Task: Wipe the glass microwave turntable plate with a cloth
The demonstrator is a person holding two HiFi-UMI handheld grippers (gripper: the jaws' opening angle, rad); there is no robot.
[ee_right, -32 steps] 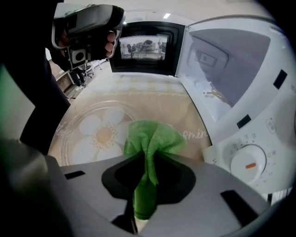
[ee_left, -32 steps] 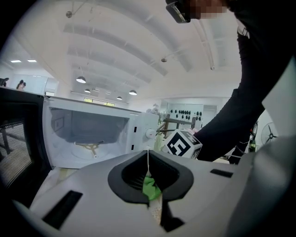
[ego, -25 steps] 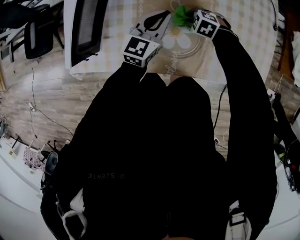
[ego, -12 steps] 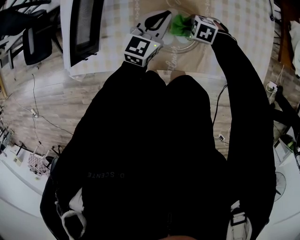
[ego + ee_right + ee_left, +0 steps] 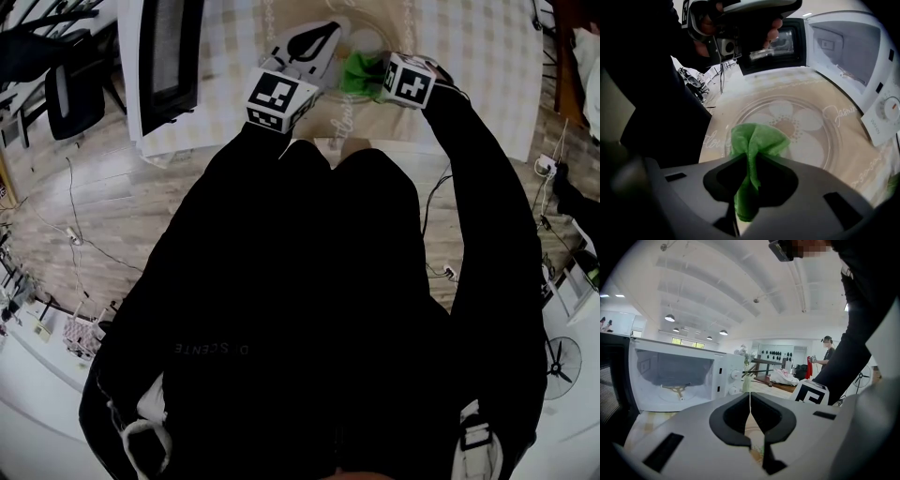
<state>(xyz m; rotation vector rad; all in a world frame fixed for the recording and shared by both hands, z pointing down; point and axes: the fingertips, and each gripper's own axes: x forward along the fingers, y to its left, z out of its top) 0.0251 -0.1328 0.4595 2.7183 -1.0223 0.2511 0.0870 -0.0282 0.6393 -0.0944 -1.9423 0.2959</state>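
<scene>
**Right gripper pinching green cloth; left gripper closed on nothing.**
Glass turntable plate lies unrestrained on the tablecloth before the open microwave. Likely hazard: wiping pressure skids it.

The glass turntable plate is clear and round with a raised rim. It lies flat on the desk, and a white flower print on the beige cover shows through it. The cloth is bright green and bunched, pinched between the closed jaws of the right hand-held gripper. Its crumpled free end fans out past the jaw tips over the plate's near edge. Whether it presses on the glass cannot be told.
</scene>
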